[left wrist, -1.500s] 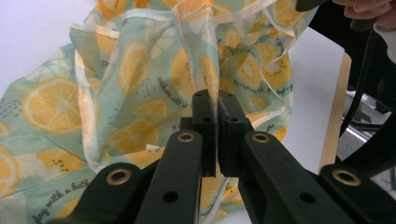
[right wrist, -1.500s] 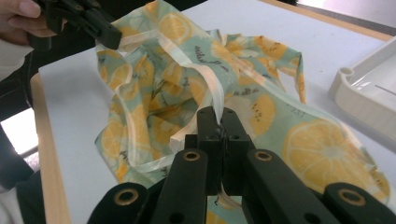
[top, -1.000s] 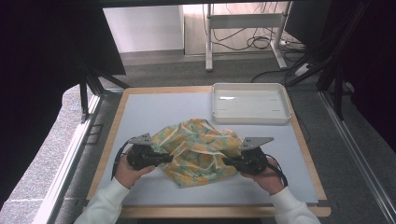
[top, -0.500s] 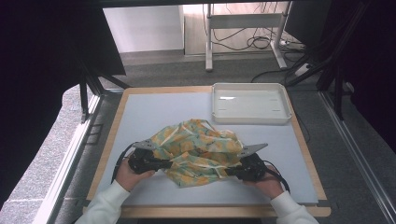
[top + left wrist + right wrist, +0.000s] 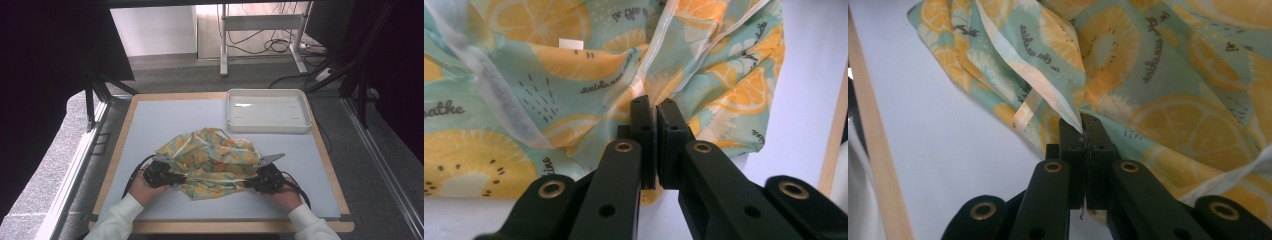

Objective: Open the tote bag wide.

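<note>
— Cloth (image 5: 212, 160), printed with orange and lemon slices on pale green, sits bunched in the near half of my table (image 5: 165, 120), roughly at 6 o'clock from the table's centre. What do you read on it?

— Dark script runs across the print. In the left gripper view I make out "athe" at the left edge, likely the end of a longer word; the other lines are turned or too small for me to read. A small white tag (image 5: 571, 44) is sewn in near the top, blank as far as I can tell.

— And my grippers?

— Your left gripper (image 5: 655, 107) is clamped on a fold of the cloth at its 9 o'clock side, jaws pressed together with the fabric pinched between them. Your right gripper (image 5: 1082, 125) bites a pale hemmed edge at the cloth's 3 o'clock side, jaws equally tight.

— Anything else on the table?

— A white tray (image 5: 268, 125) at 1 o'clock from the cloth, just apart from it, with two faint grey marks on its floor that I cannot read.
</note>
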{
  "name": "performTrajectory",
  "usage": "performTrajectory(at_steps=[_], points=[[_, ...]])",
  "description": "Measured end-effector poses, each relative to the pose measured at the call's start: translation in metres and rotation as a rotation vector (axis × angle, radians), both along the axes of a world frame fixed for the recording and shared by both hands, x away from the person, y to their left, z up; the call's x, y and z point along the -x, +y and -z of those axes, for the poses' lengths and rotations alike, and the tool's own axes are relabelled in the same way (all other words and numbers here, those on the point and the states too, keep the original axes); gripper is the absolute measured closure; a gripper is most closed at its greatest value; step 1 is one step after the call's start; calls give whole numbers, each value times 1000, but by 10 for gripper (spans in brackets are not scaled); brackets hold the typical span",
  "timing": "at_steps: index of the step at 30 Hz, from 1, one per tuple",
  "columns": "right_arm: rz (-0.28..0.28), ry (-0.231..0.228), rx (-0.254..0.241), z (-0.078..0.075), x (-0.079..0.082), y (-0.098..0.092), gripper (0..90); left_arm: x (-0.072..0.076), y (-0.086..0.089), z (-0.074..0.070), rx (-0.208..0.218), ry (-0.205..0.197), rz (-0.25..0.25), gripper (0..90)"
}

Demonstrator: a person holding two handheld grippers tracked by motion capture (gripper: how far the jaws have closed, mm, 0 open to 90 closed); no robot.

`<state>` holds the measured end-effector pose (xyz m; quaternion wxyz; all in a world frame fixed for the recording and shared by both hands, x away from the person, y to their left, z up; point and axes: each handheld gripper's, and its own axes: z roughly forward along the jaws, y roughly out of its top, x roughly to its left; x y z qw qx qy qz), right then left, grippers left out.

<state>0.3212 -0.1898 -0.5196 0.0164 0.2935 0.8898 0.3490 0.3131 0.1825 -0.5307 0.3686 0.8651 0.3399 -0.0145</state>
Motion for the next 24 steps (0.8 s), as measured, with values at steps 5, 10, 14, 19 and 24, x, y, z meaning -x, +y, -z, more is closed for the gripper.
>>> performTrajectory(at_steps=[5,10,14,19,24], points=[[1,-12,14,1,0,1,880,-2,-3,5,-12,3,-3,881],[-1,-14,15,1,0,0,874,-2,-2,5,-10,6,-5,875],[-3,-20,21,0,1,0,830,-2,-1,4,-6,18,0,836],[-22,-54,-3,-8,7,-1,640,4,2,-5,11,-7,0,695],[4,-135,-46,-23,15,-2,488,9,6,-17,45,-67,-11,591]])
